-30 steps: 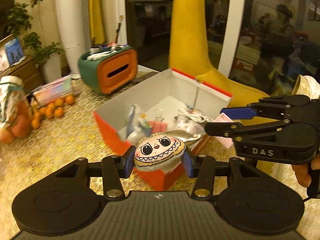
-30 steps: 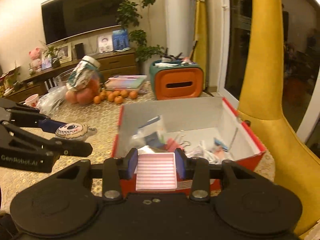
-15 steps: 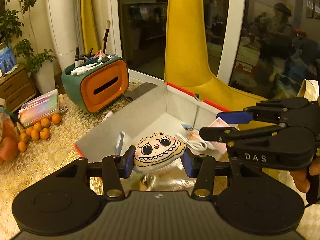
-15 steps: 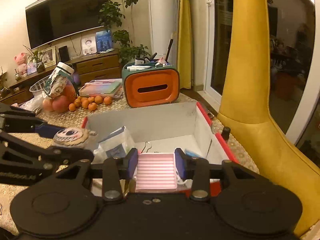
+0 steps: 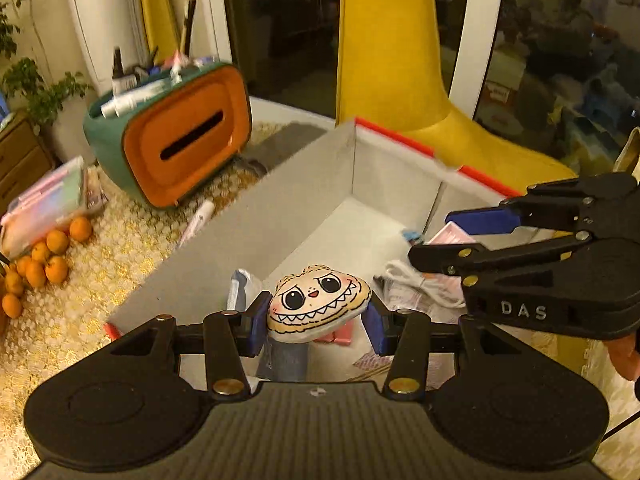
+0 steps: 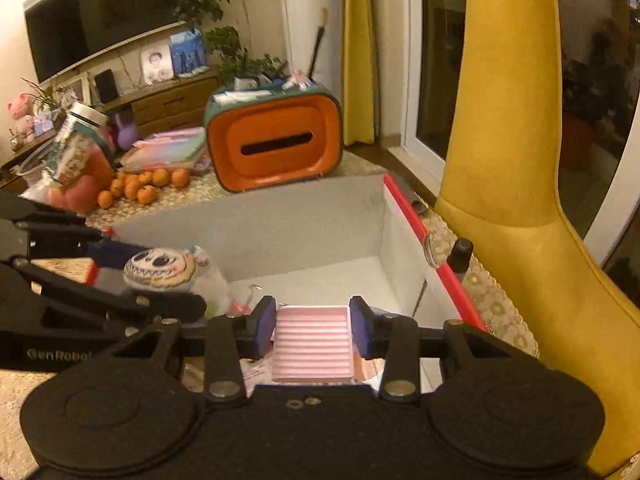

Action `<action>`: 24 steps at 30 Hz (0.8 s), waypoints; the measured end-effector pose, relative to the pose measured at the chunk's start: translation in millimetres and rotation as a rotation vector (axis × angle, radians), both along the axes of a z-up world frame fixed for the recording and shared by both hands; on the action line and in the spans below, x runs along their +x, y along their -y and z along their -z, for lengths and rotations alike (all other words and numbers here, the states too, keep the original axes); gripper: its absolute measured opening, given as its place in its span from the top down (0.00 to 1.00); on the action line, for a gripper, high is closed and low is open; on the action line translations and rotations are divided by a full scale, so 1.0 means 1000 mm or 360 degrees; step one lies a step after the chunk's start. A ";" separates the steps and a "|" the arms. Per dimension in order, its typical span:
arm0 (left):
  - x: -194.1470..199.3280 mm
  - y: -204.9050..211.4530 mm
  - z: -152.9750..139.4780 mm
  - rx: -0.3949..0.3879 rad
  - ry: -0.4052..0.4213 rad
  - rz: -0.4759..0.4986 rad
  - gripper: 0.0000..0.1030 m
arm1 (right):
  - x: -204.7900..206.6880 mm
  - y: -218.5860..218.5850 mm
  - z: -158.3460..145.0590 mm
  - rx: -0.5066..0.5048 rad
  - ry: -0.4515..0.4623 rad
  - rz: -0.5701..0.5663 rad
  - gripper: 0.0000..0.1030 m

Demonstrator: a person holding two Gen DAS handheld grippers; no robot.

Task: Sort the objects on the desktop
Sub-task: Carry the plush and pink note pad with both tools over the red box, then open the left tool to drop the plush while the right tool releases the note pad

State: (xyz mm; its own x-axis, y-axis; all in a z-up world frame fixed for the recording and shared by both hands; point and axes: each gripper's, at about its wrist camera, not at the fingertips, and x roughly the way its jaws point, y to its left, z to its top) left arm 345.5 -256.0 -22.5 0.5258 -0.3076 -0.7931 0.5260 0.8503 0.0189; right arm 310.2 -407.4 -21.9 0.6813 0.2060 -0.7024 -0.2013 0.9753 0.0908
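Lowering both loads into box (image 5: 304, 208) by table's window edge | left tongs (image 5: 316, 320) pinching toy (image 5: 318, 300), right tongs (image 6: 313, 326) pinching pink tray (image 6: 312, 346) | advice: drop low, release over bare floor, clear of clutter

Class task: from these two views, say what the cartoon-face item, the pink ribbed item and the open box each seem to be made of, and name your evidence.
Cartoon-face item: probably soft printed fabric or foil; puffy, seamed edge.
Pink ribbed item: likely matte moulded plastic; even ridges.
Open box: apparently cardboard; flat grey matte walls, red outside.
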 end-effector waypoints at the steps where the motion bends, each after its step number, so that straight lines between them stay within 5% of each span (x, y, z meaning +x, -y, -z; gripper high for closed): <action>1: 0.003 0.001 0.004 0.0017 -0.0007 0.0000 0.55 | 0.003 0.001 0.004 0.0001 -0.0019 0.0005 0.62; 17: 0.026 0.005 0.047 0.0123 -0.0227 0.0030 0.53 | 0.003 -0.002 0.031 -0.0057 -0.0104 -0.0050 0.62; 24: 0.020 -0.001 0.041 0.0023 -0.0238 -0.0022 0.43 | 0.000 0.000 0.028 -0.0026 -0.0117 -0.0045 0.54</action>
State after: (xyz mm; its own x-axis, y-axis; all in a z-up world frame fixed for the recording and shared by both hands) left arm 365.7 -254.7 -63.2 0.4058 -0.2889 -0.8671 0.5120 0.8577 -0.0462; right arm 310.0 -407.4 -50.4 0.6220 0.2122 -0.7537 -0.2219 0.9709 0.0902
